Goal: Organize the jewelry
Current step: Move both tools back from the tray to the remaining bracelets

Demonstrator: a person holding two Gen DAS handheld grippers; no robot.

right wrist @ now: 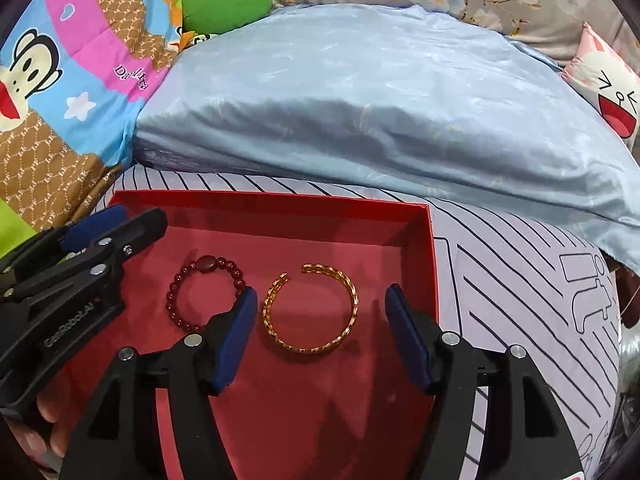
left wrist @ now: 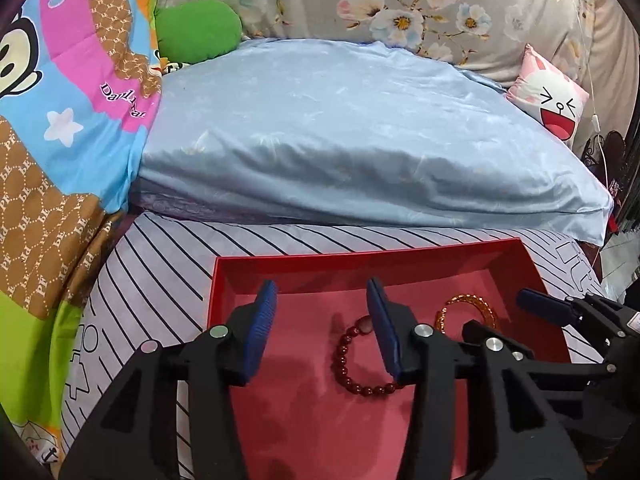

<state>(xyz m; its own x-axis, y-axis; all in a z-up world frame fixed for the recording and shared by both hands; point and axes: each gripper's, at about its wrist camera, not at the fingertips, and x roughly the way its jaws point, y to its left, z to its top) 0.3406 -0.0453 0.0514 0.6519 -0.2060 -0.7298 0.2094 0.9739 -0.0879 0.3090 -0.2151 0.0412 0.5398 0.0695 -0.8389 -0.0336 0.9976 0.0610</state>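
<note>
My left claw (left wrist: pixel 322 312) hangs over the red box (left wrist: pixel 360 258), its blue pads apart and clamping nothing. The dark red bead bracelet (right wrist: pixel 206 298) lies flat on the box floor below it, partly hidden behind the right-hand pad in my left view, and I cannot tell whether that pad touches the beads. My right claw (right wrist: pixel 322 312) also stands apart, holding nothing; the open gold bangle (right wrist: pixel 312 310) lies between its pads on the box floor, touching neither. The bangle sits just beside the bracelet, toward the box's right wall. The box rests on the striped sheet (right wrist: pixel 520 280), near the pale blue pillow (left wrist: pixel 360 140).
</note>
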